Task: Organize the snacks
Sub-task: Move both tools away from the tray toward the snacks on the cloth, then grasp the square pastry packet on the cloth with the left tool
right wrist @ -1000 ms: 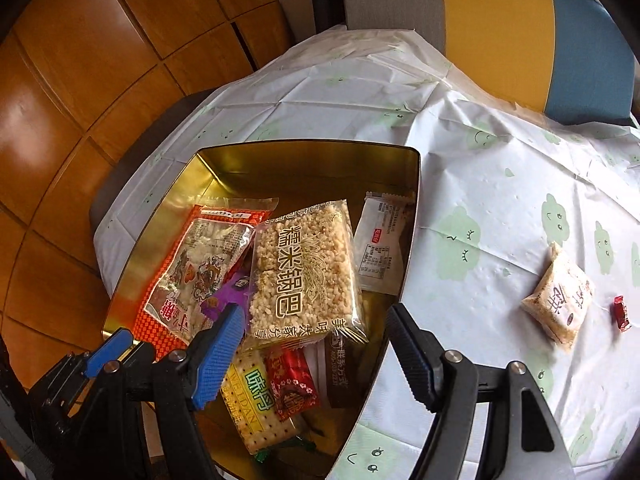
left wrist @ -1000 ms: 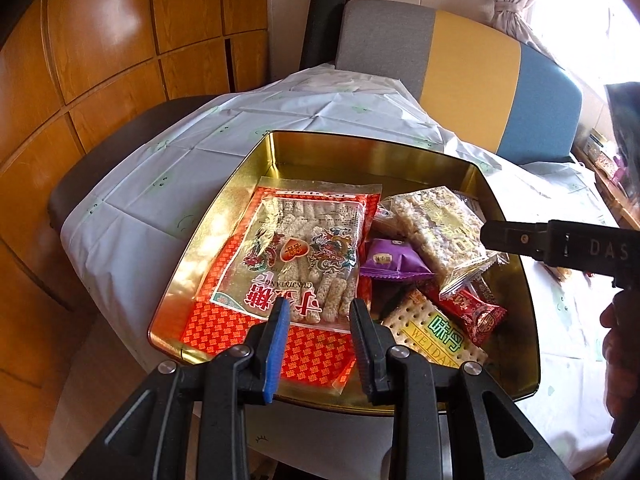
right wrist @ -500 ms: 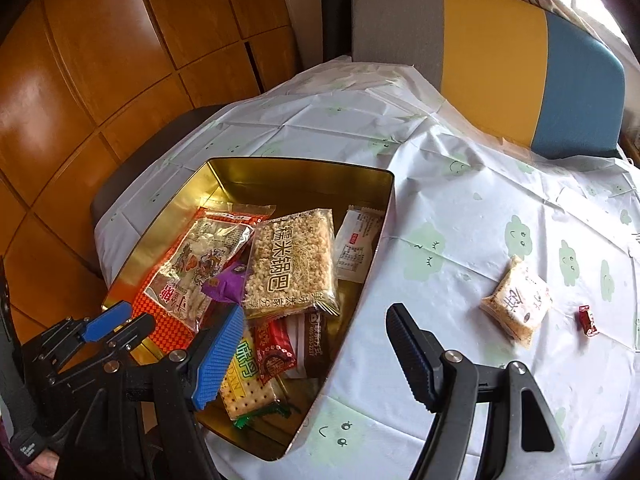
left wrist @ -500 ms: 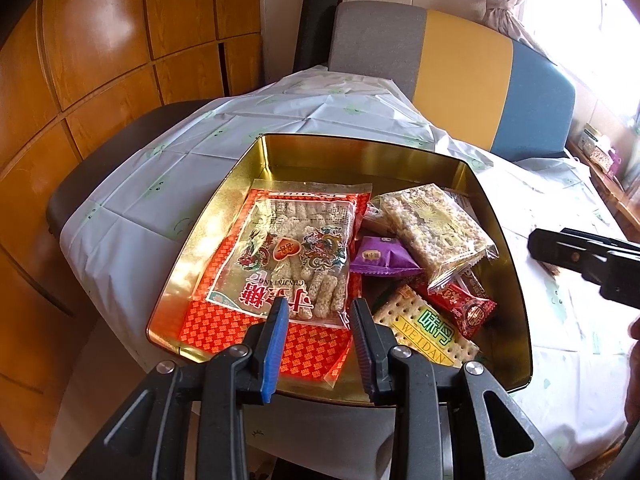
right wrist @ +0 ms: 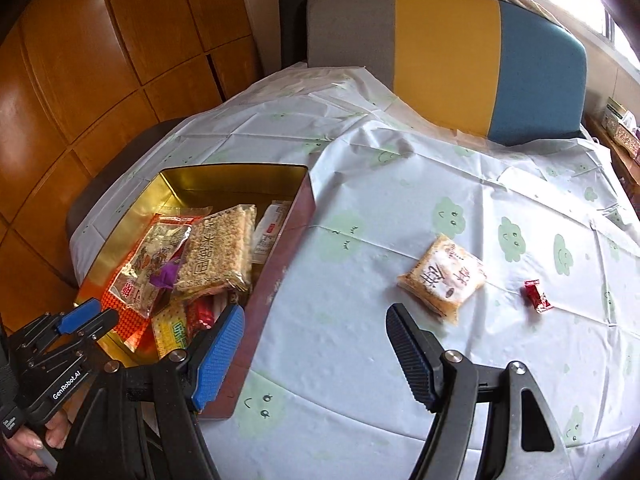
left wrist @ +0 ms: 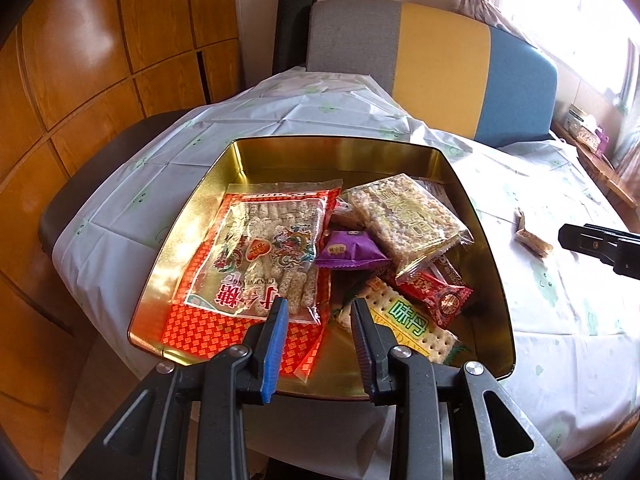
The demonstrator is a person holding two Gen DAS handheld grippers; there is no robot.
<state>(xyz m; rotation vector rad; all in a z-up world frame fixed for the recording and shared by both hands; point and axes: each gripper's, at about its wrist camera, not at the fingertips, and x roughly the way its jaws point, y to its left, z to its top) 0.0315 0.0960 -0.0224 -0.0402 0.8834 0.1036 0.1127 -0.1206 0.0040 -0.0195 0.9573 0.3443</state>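
Indoors, a gold tin (left wrist: 486,236) sits on a table under a white cloth (right wrist: 400,208) printed with green clouds, and most of the snacks already lie inside the tin. Against its left wall lies a large red bag (left wrist: 260,256) of sesame sticks; beside that rests a rice cake pack (left wrist: 404,216), tilted over a small purple packet (left wrist: 350,250). Nearer the tin's front edge lie a red candy pouch (left wrist: 438,294) and a cracker pack (left wrist: 408,324) with green lettering. A white packet (right wrist: 272,232) leans against the tin's right wall, partly hidden. The left gripper (left wrist: 320,312) hovers over the tin's front edge, its blue and black pads a modest gap apart with nothing between them. The right gripper (right wrist: 316,320) hangs to the right of the tin, just outside its wall, its jaws spread wide and empty; its tip also shows at the edge of the left wrist view (left wrist: 592,240). Out on the cloth, well to the right of the tin, a pale snack pack (right wrist: 444,276) lies flat just beyond the right gripper's black pad, and a small red candy (right wrist: 536,296) lies farther right. Behind the tin stands a chair (right wrist: 448,52) striped grey, yellow and blue, with wood panels (left wrist: 120,40) to the tin's left.
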